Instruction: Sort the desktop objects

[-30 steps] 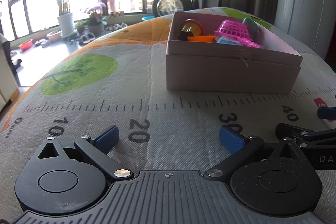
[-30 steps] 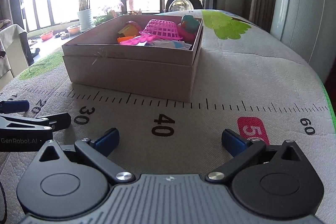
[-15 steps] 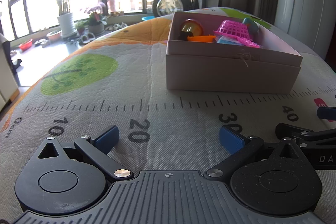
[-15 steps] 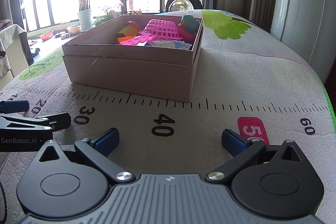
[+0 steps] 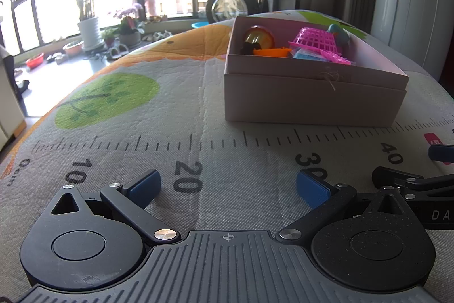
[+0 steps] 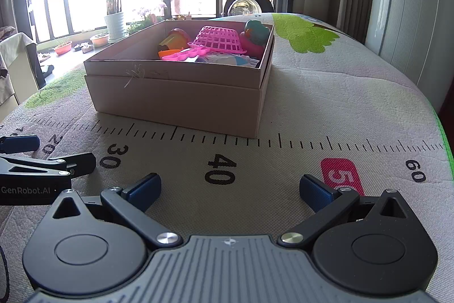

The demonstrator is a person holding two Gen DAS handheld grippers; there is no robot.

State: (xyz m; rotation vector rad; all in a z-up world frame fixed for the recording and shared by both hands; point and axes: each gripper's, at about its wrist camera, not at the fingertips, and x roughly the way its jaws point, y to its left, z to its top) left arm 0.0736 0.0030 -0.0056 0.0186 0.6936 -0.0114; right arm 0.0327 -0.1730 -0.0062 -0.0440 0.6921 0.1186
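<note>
A pale pink cardboard box [image 5: 312,101] [image 6: 181,101] stands on a printed play mat with a ruler scale. Inside lie a pink plastic basket [image 5: 316,41] [image 6: 220,39], an orange piece [image 5: 272,51] [image 6: 167,53], a round yellow-red toy [image 5: 259,37], a teal and pink toy [image 6: 255,36] and a pale blue packet [image 5: 308,56]. My left gripper [image 5: 228,186] is open and empty, low over the mat in front of the box. My right gripper [image 6: 229,188] is open and empty, beside it to the right. Each gripper shows at the edge of the other's view.
The mat [image 5: 136,132] curves down at its left and right edges. Beyond it are a window, potted plants [image 5: 90,27] on the floor, and a washing machine door [image 5: 231,3]. Grey curtains [image 6: 411,4] hang at the right.
</note>
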